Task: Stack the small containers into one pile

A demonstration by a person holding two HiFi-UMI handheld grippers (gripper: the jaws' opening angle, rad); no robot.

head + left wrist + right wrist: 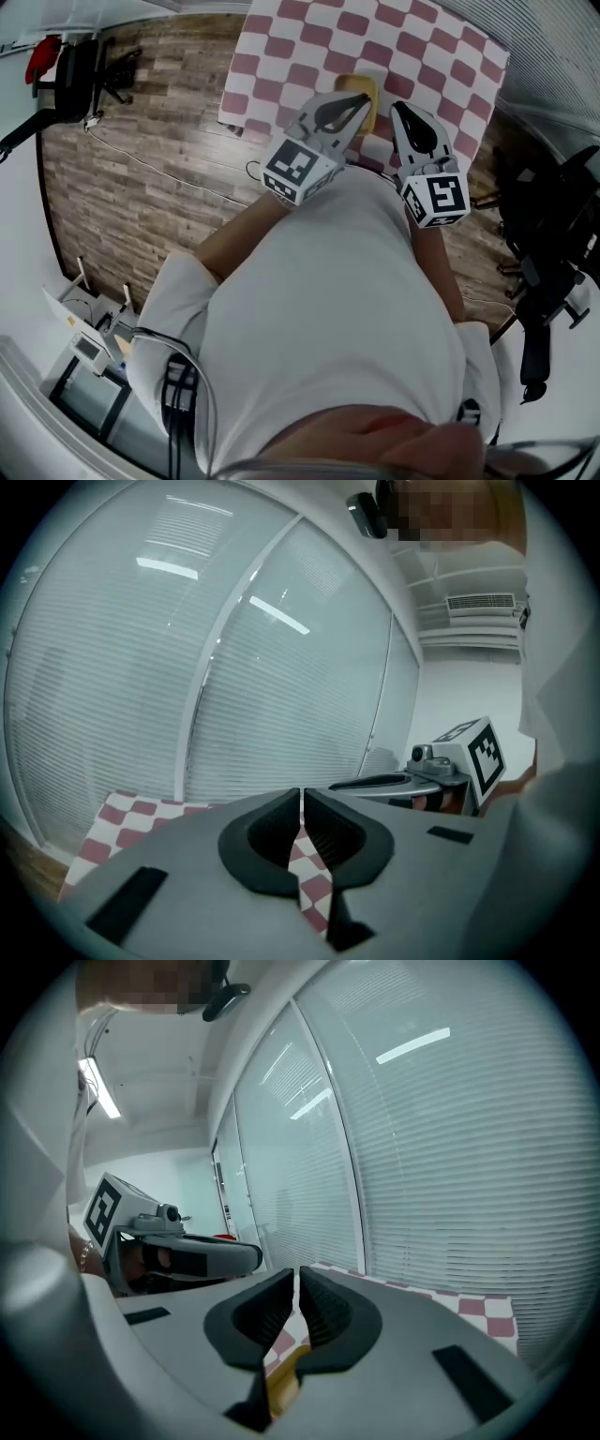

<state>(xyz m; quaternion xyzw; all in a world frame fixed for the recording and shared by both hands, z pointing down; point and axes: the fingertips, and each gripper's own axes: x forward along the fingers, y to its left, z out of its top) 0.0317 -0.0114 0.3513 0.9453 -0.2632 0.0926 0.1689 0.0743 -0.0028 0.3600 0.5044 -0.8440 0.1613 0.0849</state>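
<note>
Closest, a white shirt (328, 309) is seen, and 2 grippers are held side by side just in front of it. The left gripper (359, 103) is closed, its jaws brought together with nothing between them. The right gripper (397, 111) is likewise closed and empty (a yellow patch shows below its jaws). Just past their tips, a yellow container (360, 86) rests on a red-and-white checked cloth (309, 37). Beyond the cloth, window blinds (141, 667) are seen.
</note>
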